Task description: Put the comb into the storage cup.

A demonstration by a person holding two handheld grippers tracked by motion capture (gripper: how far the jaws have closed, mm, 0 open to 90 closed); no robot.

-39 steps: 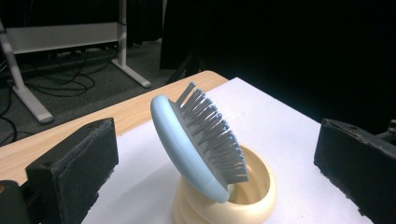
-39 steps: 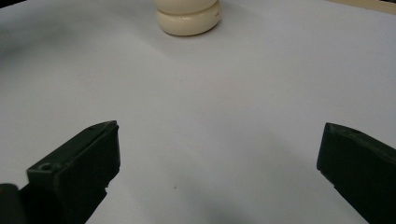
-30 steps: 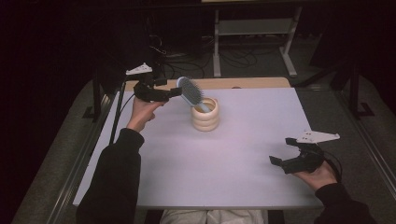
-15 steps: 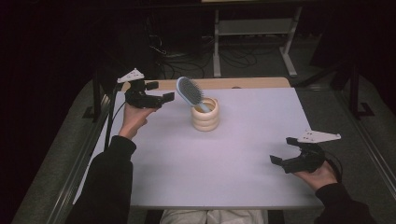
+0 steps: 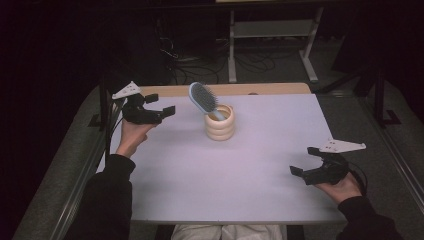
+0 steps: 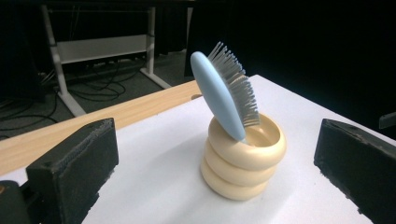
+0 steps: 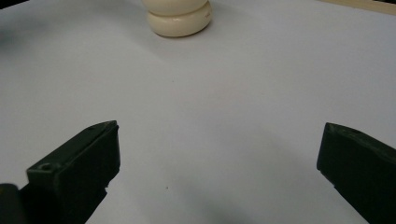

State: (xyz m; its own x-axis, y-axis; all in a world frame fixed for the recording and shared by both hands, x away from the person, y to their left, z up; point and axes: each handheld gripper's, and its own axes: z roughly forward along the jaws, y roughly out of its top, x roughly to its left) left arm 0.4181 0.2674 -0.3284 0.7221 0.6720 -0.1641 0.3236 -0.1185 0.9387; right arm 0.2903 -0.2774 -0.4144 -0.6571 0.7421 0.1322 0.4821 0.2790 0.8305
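A dark room frames the white table. The brush leans handle-down in the cup, propped by its rim. Left gripper and right gripper hover with jaws apart, empty.

Light-blue oval hairbrush with grey bristles: handle down inside holder, head leaning toward table's left-rear. Cream holder of three stacked rings: upright, open-topped, on white table, rear centre.
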